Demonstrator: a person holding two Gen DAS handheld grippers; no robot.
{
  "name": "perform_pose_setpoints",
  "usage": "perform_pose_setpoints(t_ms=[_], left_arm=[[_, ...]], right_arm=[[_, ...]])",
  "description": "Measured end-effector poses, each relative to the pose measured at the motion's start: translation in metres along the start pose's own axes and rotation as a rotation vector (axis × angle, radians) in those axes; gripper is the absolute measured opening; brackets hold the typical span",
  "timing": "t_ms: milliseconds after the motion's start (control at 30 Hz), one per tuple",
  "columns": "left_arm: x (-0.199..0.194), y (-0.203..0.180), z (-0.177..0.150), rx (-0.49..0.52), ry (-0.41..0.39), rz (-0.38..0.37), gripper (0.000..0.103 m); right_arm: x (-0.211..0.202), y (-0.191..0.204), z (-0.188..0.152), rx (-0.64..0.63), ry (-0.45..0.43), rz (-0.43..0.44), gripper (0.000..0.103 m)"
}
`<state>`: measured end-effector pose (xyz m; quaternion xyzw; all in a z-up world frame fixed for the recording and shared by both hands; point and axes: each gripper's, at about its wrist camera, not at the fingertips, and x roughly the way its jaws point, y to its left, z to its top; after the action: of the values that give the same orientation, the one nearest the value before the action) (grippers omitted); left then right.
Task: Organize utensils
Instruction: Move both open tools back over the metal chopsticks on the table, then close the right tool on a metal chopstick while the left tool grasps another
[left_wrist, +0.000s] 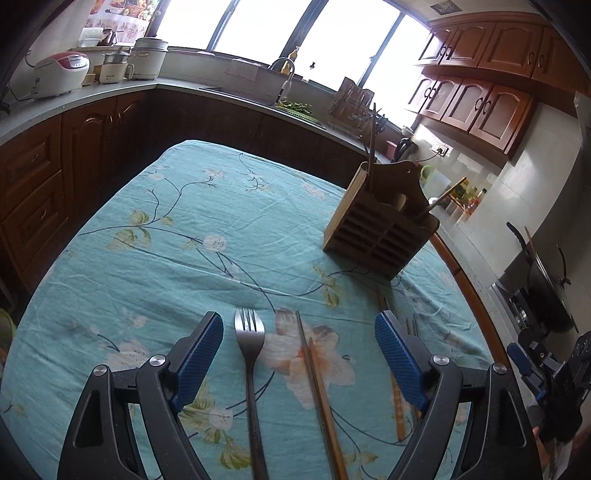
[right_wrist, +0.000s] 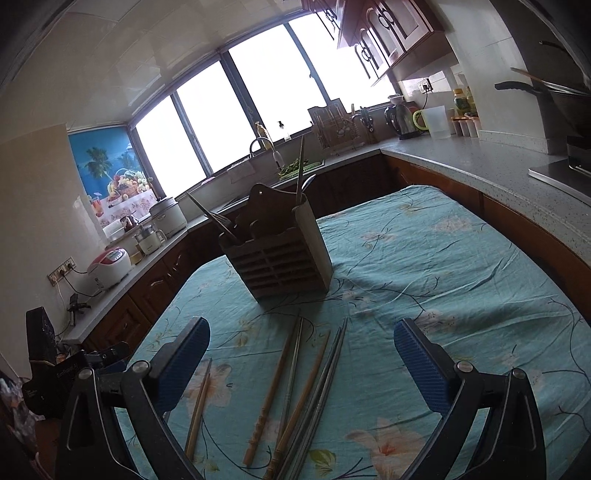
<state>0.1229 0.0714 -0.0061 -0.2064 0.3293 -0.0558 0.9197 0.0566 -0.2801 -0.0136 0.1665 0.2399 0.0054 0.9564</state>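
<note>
Wooden holder (left_wrist: 380, 229) stands on the bench (left_wrist: 155, 258), well ahead. Left gripper (left_wrist: 299, 354), jaws wide and empty, straddles fork (left_wrist: 250, 354) and chopsticks (left_wrist: 317, 384); right gripper (right_wrist: 303, 358) gapes over more chopsticks (right_wrist: 295, 384). Picking up looks next: narrow onto one piece.

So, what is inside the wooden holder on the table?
The wooden holder has a few chopsticks and a metal handle sticking up at one end, and a pair leaning out at the other. Its walls hide their lower ends.

Both wrist views, low over the tablecloth (left_wrist: 184, 236), share the holder (right_wrist: 280, 258).
</note>
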Motion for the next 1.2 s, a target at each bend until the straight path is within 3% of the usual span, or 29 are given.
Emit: perform_pose_setpoints(t_ms=[567,733,933,1000,1100,1200], left_arm=[[0.016,-0.007,0.000,0.059,0.129,0.065,0.082],[0.037,-0.015,0.008,0.081,0.163,0.068,0.073],[0.068,-0.025,0.017,0.125,0.222,0.077,0.056],[0.082,-0.028,0.020,0.137,0.240,0.082,0.046],[0.096,-0.030,0.024,0.152,0.265,0.091,0.040],[0.110,-0.030,0.027,0.163,0.285,0.109,0.035]], right_arm=[[0.031,0.000,-0.022,-0.034,0.120,-0.032,0.100],[0.040,0.000,-0.020,-0.046,0.134,-0.043,0.097],[0.064,-0.008,-0.012,-0.038,0.191,-0.071,0.074],[0.075,-0.011,-0.010,-0.034,0.217,-0.083,0.058],[0.093,-0.015,-0.007,-0.038,0.258,-0.107,0.042],[0.113,-0.018,-0.005,-0.049,0.300,-0.126,0.033]])
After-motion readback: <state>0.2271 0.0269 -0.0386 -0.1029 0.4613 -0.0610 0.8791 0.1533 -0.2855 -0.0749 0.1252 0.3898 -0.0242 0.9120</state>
